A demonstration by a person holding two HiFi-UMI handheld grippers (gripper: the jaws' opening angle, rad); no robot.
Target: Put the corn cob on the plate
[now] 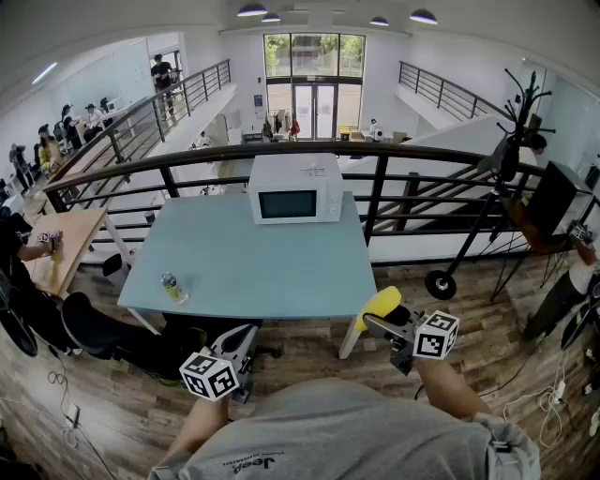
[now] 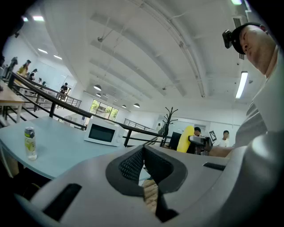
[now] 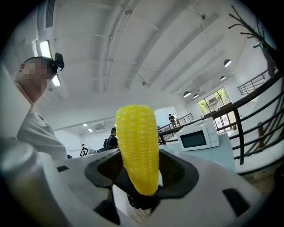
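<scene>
Mezzanine level, wood-plank floor (image 1: 309, 352). A pale blue table (image 1: 253, 272) stands just beside a dark metal railing (image 1: 394, 155). White microwave (image 1: 295, 189) at the table's far edge, small bottle (image 1: 172, 287) near its left corner. Beyond the rail is an open, white-walled hall with tall windows (image 1: 314, 54) above glass doors (daylight, greenery outside). Round ceiling lamps (image 1: 251, 11) lit. Wooden desk (image 1: 61, 239) at left, people seated by it. Black branched stand (image 1: 514, 131) at right.

The place was a bright two-level open office (tall glass doors (image 1: 314, 108) at the far end), with black railings (image 1: 377, 192), people (image 1: 92, 116) at desks (image 1: 75, 234), a tripod (image 1: 483, 225) and a microwave (image 1: 295, 189) on a blue table (image 1: 262, 267).
</scene>
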